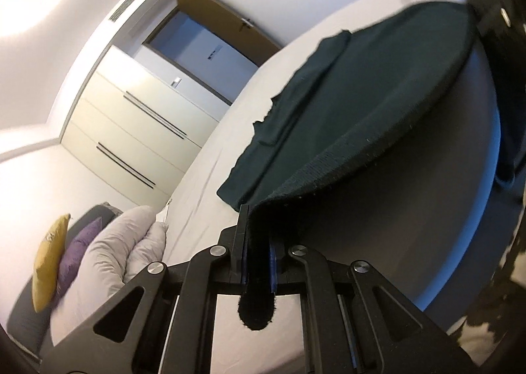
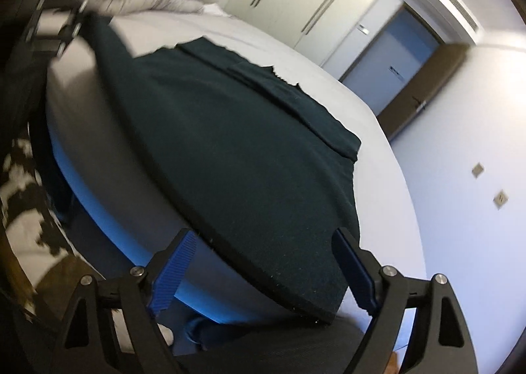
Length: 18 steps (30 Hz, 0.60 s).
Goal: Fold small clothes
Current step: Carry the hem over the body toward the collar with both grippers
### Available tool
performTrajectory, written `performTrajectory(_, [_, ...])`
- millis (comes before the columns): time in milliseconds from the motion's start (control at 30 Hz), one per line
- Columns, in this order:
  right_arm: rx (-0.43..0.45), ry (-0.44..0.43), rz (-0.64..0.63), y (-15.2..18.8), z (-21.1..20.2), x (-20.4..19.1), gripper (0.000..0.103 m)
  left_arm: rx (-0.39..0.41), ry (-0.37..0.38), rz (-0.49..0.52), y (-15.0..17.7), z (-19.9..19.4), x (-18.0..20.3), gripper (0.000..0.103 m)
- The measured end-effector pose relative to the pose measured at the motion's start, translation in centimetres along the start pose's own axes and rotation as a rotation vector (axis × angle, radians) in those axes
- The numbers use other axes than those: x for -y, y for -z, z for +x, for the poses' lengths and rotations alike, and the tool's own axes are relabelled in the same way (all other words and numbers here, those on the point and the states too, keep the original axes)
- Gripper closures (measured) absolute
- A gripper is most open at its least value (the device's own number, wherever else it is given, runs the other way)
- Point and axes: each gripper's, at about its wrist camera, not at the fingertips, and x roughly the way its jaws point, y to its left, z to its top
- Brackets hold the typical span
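Left gripper (image 1: 257,262) pinches the dark garment's (image 1: 361,104) near hem (lifted); right gripper (image 2: 266,272) gapes wide around it, not gripping.

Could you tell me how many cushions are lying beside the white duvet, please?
2: a yellow cushion at the outer end, and a purple cushion between it and the white duvet. Others may be hidden behind the duvet.

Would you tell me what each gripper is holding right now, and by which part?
The left gripper pinches the dark green garment at its near hem corner. The right gripper is open around the hem, holding nothing.
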Motion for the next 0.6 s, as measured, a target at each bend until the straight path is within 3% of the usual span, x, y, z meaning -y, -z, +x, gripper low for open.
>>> performTrajectory(133, [-0.086, 0.061, -0.116, 0.9, 2.2, -1.6, 0.027, -0.010, 0.015, -0.071, -1.1, 0.0, -1.9, 0.095])
performTrajectory(367, [-0.163, 0.147, -0.194, 1.2, 4.6, -2.2, 0.034, -0.005, 0.025, -0.111, -2.2, -1.6, -2.6, 0.095])
performTrajectory(467, [-0.217, 0.187, -0.209, 1.4, 6.0, -1.9, 0.042, -0.005, 0.028, -0.114, -2.3, -1.8, -2.9, 0.095])
performTrajectory(600, [-0.251, 0.213, -0.163, 1.7, 6.7, -0.6, 0.062, -0.016, 0.035, -0.105, -1.7, -1.7, -2.7, 0.095])
